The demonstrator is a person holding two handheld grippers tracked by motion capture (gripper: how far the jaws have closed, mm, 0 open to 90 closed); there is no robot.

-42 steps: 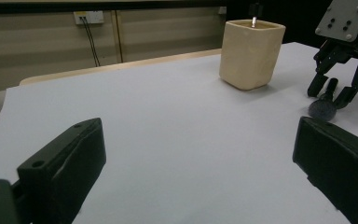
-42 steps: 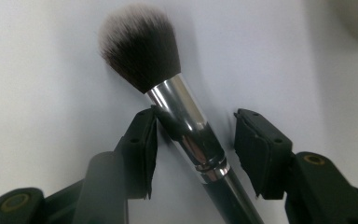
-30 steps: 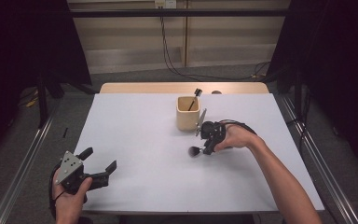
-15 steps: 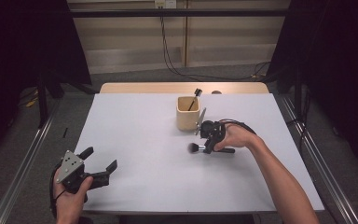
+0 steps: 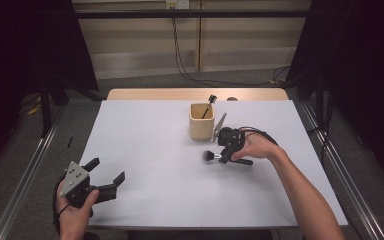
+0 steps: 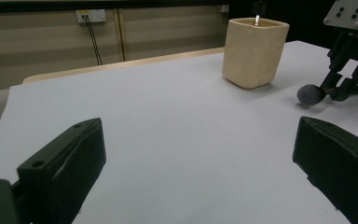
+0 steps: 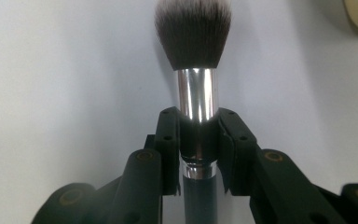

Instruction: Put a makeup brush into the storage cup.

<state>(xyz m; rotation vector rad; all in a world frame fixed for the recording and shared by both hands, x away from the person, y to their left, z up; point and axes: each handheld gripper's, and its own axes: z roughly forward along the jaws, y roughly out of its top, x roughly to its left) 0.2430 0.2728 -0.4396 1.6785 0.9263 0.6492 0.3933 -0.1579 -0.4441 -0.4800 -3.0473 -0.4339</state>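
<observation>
Right gripper (image 5: 223, 156): closed on the brush (image 5: 211, 157); jaws clamp the silver ferrule (image 7: 197, 100) from both sides, as the right gripper view shows.
Brush: lies low over the counter (image 5: 145, 150), bristle head (image 7: 193, 32) pointing away from the hand, toward the counter's left in the high view; whether the bristles touch the surface cannot be told.
Brush handle: dark, runs back between the jaws toward the hand (image 5: 254, 148).
Cup (image 5: 201, 121): beige, upright, just beyond the right gripper toward the far edge; a second dark-handled brush (image 5: 208, 106) stands in it.
Left gripper (image 5: 104, 176): open, jaws wide apart, holding nothing; held at the near left corner of the counter, well apart from the brush and cup.
Left gripper view: cup (image 6: 254, 51) and bristle head (image 6: 310, 94) ahead at right.
Counter: white sheet over a wooden top.
</observation>
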